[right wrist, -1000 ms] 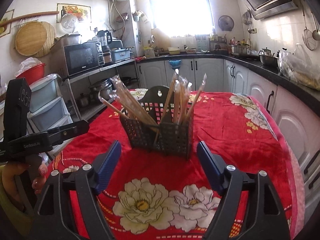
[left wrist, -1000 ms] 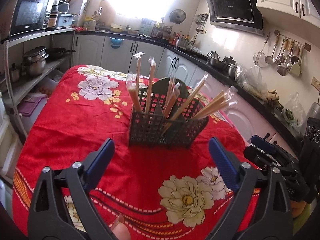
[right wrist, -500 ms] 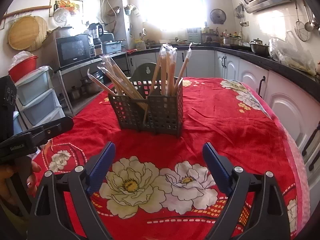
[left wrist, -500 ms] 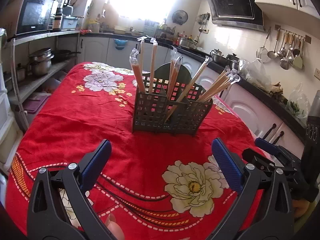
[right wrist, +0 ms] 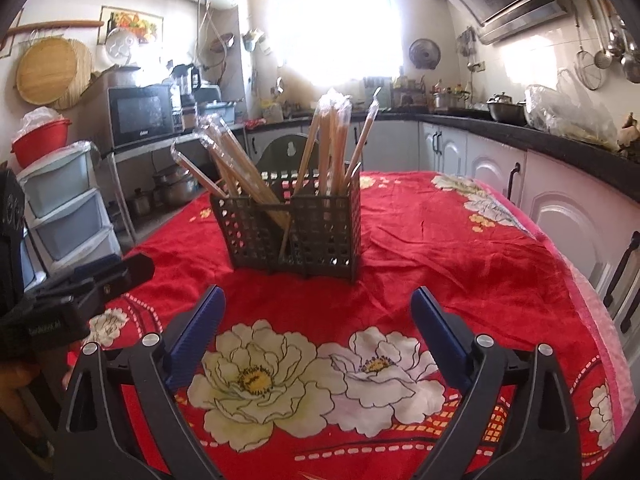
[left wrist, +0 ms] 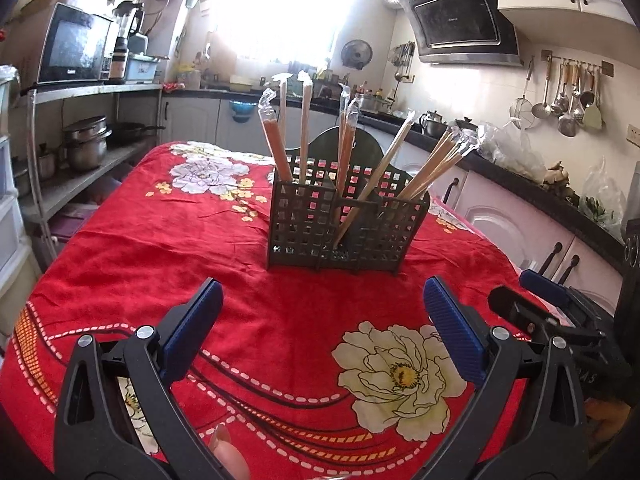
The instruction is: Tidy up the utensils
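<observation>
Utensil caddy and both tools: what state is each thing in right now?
Utensil caddy: upright on the red tablecloth, untouched.
Wrapped chopsticks: standing in the caddy's compartments, some leaning outward.
Left tool: open, nothing between its pads, short of the caddy.
Right tool: jaws opening, nothing between them, short of the caddy.

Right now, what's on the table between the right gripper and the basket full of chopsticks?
Nothing but bare red flowered tablecloth lies between the right gripper and the basket, as the right wrist view shows.
</observation>
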